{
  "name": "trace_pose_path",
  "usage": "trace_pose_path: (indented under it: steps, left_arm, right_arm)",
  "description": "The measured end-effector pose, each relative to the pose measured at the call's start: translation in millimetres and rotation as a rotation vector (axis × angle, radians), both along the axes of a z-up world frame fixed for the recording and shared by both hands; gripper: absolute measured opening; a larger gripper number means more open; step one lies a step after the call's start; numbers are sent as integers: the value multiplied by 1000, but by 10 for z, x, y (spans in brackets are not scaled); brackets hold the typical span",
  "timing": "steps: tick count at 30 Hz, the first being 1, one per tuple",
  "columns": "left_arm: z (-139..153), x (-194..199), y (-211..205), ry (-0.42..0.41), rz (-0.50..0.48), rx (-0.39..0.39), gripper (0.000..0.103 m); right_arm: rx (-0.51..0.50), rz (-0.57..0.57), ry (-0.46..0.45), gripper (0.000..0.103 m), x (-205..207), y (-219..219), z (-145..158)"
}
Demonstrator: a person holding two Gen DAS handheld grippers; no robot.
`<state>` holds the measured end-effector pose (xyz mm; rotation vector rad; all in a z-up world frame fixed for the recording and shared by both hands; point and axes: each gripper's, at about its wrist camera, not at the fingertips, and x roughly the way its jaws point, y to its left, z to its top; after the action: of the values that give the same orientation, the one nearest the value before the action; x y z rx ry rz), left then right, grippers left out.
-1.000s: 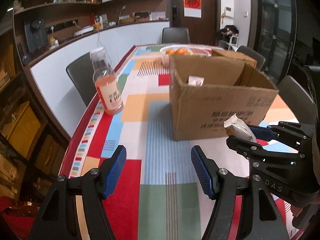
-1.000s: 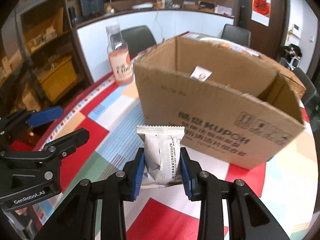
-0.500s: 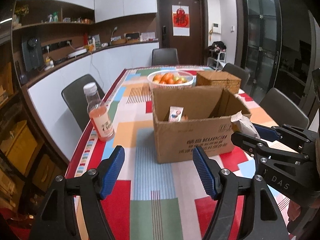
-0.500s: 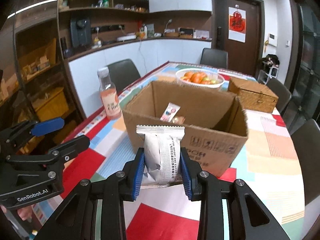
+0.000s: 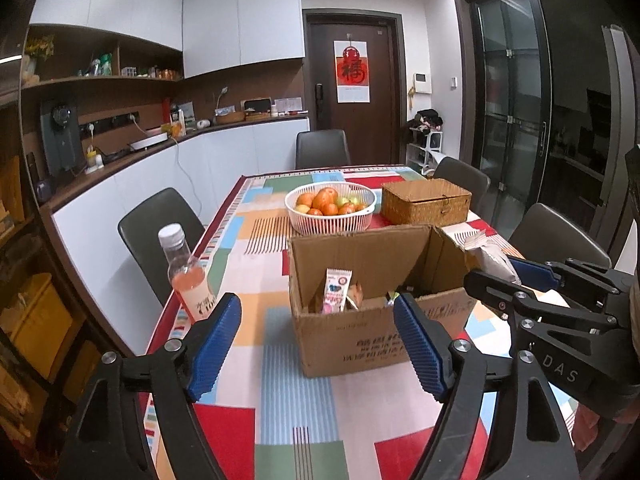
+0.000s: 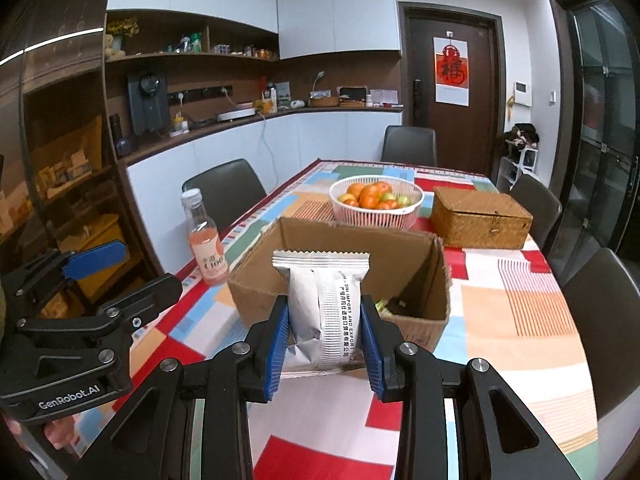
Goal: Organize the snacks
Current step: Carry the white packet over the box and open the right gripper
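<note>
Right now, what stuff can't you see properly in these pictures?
- Most of what lies in the cardboard box: right wrist view, the held white snack packet and the near wall cover it.
- Small print on the pink snack packet: left wrist view, too small.
- Inside of the wicker box: lid shut.
- Right gripper: its far side is cut off by the left wrist view's edge.

Held packet hides cardboard box contents; label unreadable.
</note>
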<state>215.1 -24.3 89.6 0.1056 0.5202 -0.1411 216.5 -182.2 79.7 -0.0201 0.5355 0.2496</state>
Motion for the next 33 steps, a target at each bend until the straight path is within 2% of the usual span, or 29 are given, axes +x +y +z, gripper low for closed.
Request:
trace_pose_path:
  steps: [13, 23, 28, 33]
  left_arm:
    - [50, 503, -148, 2, -12, 16, 85]
    - [-125, 1012, -215, 101, -4, 11, 87]
    - [-235, 1120, -196, 144, 15, 21, 87]
    - [-276, 1143, -184, 153, 26, 35, 88]
  right_arm:
    - [-26, -72, -17, 35, 371, -154, 111]
    - [-10, -110, 64, 35, 845, -293, 11]
    - [-27, -118, 108, 35, 1036, -296, -100]
    - [-39, -141, 146, 36, 1159, -315, -212]
